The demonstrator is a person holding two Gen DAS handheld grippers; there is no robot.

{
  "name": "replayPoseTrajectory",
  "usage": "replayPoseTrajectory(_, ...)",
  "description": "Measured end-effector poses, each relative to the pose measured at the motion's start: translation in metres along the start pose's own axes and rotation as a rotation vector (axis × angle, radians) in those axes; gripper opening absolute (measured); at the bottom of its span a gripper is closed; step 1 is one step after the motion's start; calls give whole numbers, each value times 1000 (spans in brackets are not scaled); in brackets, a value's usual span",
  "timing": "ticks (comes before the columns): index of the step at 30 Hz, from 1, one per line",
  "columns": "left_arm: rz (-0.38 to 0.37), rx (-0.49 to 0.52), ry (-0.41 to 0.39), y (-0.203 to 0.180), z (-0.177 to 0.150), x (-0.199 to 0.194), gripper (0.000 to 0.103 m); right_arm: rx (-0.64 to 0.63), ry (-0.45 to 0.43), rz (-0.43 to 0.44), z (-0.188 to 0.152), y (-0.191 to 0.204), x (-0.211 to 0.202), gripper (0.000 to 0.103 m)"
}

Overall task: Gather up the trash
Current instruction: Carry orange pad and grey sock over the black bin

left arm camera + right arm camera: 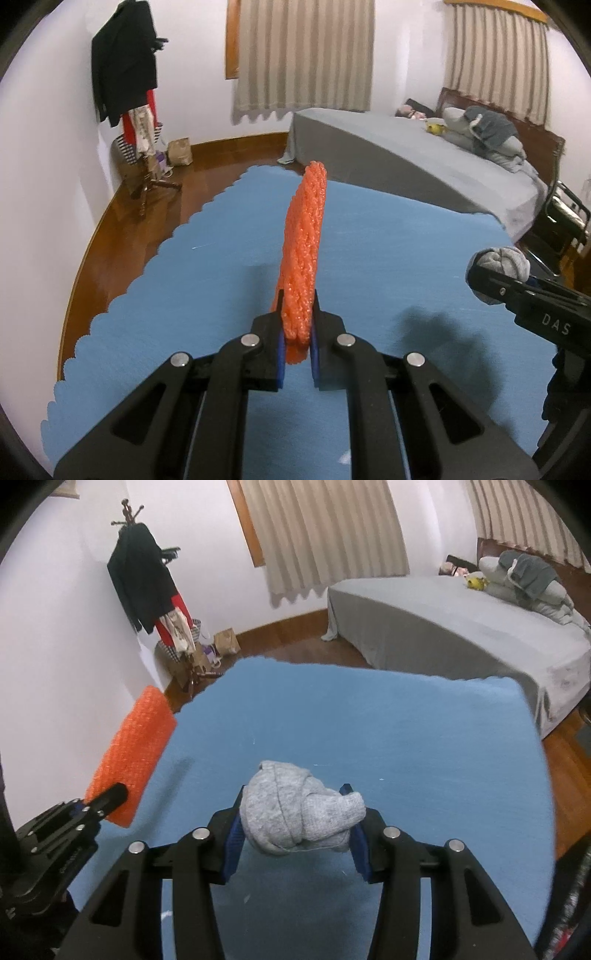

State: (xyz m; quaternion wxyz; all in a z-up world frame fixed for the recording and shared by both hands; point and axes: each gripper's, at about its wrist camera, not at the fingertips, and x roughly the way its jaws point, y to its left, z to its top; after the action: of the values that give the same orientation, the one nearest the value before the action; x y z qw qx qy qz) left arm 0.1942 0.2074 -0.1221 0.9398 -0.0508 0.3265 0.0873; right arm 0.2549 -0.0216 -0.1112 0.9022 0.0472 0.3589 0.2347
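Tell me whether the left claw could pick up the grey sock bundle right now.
Probably not. The left claw is already shut on the orange mesh piece, and the grey sock bundle sits clamped in the right claw, off the blue cloth.

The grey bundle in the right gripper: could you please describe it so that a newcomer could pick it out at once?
Start at the blue cloth in front of the grey bed. Above it, the right gripper pinches a rolled grey knit bundle. The left gripper holds a flat orange bubble-wrap piece; the bundle is soft, rounded and grey.
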Motion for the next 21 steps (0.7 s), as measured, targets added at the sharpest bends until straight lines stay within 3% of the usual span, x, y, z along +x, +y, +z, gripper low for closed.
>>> replayPoseTrajectory(21,-227,102,-57,-120,-11,-89,9,54,-153,-74,-26,-48,-158,48)
